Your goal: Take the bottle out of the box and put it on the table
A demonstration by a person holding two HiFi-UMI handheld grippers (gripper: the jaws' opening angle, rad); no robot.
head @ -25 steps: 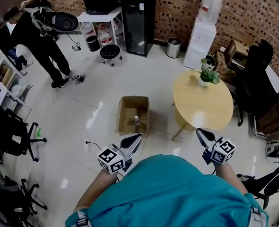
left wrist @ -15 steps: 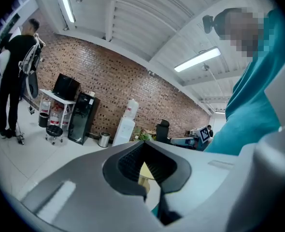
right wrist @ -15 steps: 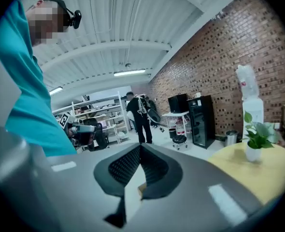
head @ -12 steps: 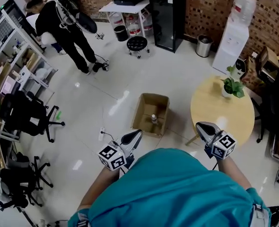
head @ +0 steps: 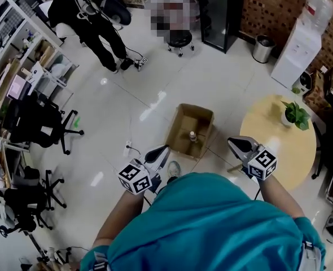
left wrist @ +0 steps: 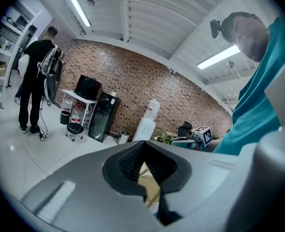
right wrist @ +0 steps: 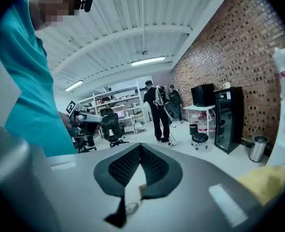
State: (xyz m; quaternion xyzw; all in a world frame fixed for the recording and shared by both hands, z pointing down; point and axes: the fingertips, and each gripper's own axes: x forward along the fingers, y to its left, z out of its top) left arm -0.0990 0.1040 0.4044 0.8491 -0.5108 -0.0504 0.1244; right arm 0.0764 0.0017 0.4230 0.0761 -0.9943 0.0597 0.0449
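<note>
Bottle (head: 193, 135) upright inside open box (head: 180, 126), round table (head: 276, 147) just beside

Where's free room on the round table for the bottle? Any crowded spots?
The table top is bare over most of its surface; only the plant stands near its far edge. The floor between box and table is bare too. Inside the box there is just the bottle, with room around it.

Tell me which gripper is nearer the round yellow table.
Right. The right gripper sits beside the table's left edge; the left gripper is on the other side of the cardboard box from the table.
</note>
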